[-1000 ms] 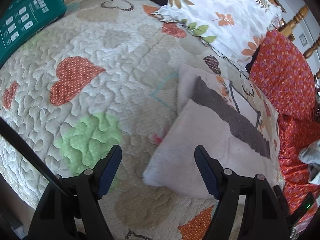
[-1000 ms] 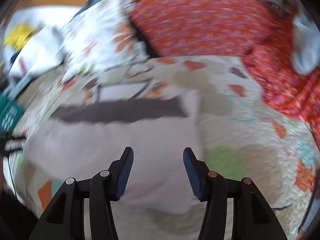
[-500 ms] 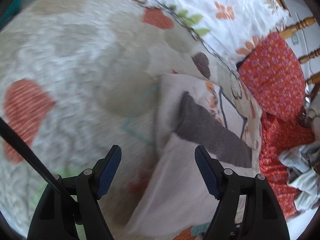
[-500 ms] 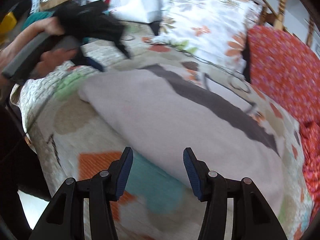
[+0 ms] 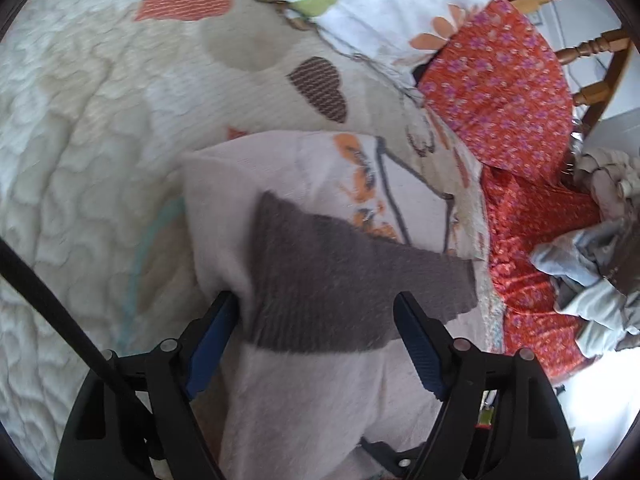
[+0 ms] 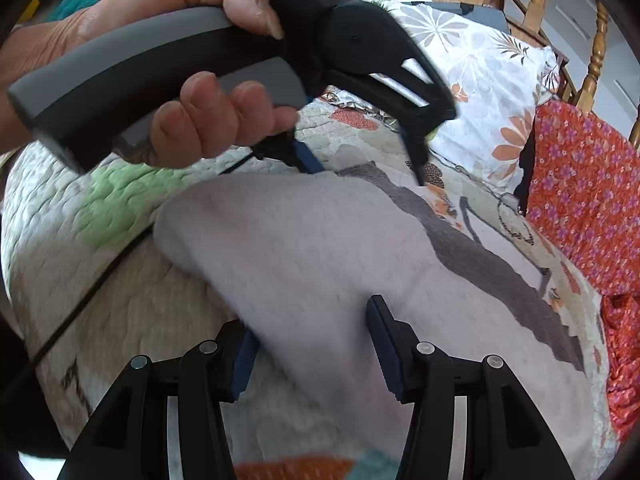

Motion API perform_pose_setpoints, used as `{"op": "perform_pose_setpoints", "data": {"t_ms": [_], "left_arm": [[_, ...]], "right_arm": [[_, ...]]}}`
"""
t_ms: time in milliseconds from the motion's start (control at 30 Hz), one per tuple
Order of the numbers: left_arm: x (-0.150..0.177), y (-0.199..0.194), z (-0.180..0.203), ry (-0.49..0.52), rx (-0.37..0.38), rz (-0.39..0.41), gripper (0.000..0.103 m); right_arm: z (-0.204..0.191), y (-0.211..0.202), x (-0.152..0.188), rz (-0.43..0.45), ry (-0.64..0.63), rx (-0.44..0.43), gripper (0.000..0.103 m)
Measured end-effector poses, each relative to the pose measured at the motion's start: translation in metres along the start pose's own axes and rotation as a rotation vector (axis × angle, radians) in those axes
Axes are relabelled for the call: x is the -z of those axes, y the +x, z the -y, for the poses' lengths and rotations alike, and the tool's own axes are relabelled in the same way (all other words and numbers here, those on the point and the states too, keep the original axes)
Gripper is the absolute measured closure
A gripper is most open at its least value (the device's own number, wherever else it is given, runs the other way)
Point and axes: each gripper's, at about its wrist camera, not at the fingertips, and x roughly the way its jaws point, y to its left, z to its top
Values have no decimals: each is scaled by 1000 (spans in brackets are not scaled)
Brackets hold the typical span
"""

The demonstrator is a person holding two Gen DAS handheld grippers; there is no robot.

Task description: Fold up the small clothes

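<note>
A small pale pink garment (image 5: pixel 312 392) with a dark grey ribbed band (image 5: pixel 340 280) and an orange print lies folded on the quilted bed. It also shows in the right wrist view (image 6: pixel 312 252). My left gripper (image 5: pixel 316 344) is open, its blue pads astride the grey band at the garment's edge. It appears in the right wrist view (image 6: pixel 360 160) held by a hand, tips down at the garment's far edge. My right gripper (image 6: pixel 312 352) is open, its pads straddling a raised fold of the garment's near edge.
The heart-patterned quilt (image 5: pixel 80 140) covers the bed. A floral pillow (image 5: pixel 380 8) and an orange-red flowered pillow (image 5: pixel 500 92) lie at the head by a wooden headboard (image 5: pixel 592 44). A heap of grey and beige clothes (image 5: pixel 592 272) sits to the right.
Both grippers moved in onto the garment. The left one went forward from the lower corner to the grey band. The right one closed in on the near edge.
</note>
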Motion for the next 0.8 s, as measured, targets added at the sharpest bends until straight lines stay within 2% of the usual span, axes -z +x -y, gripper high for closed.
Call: {"op": "perform_pose_setpoints", "data": {"t_ms": [33, 67, 100, 133, 167, 233, 333, 433, 533, 633, 733, 800], "left_arm": [[-1, 0, 0, -3, 1, 3, 25], [-2, 0, 0, -6, 6, 5, 36], [-2, 2, 0, -5, -10, -7, 63], [-3, 2, -1, -5, -28, -14, 77], [-2, 4, -1, -8, -43, -21, 86], [1, 1, 1, -7, -60, -1, 87], [6, -11, 14, 5, -55, 42, 89], [12, -19, 39, 1, -11, 71, 90], [17, -10, 89, 56, 3, 62, 90], [17, 16, 167, 185, 6, 36, 90], [21, 51, 235, 284, 33, -9, 89], [31, 69, 266, 318, 65, -40, 82]], "right_arm": [[-1, 2, -3, -1, 6, 1, 47], [-3, 3, -5, -1, 11, 2, 49], [-4, 3, -8, -1, 13, -1, 54], [-5, 5, -10, -1, 12, -5, 63], [-7, 5, -12, 0, 5, -12, 68], [-8, 4, -12, 3, -5, -5, 88], [3, -5, -11, 10, 53, -29, 92], [22, -23, -9, 25, 100, -39, 93], [44, -47, -5, 55, 123, -14, 93], [87, -78, 10, 77, 192, 38, 93], [143, -106, 40, 50, 305, 110, 94], [185, -120, 69, -2, 415, 158, 94]]}}
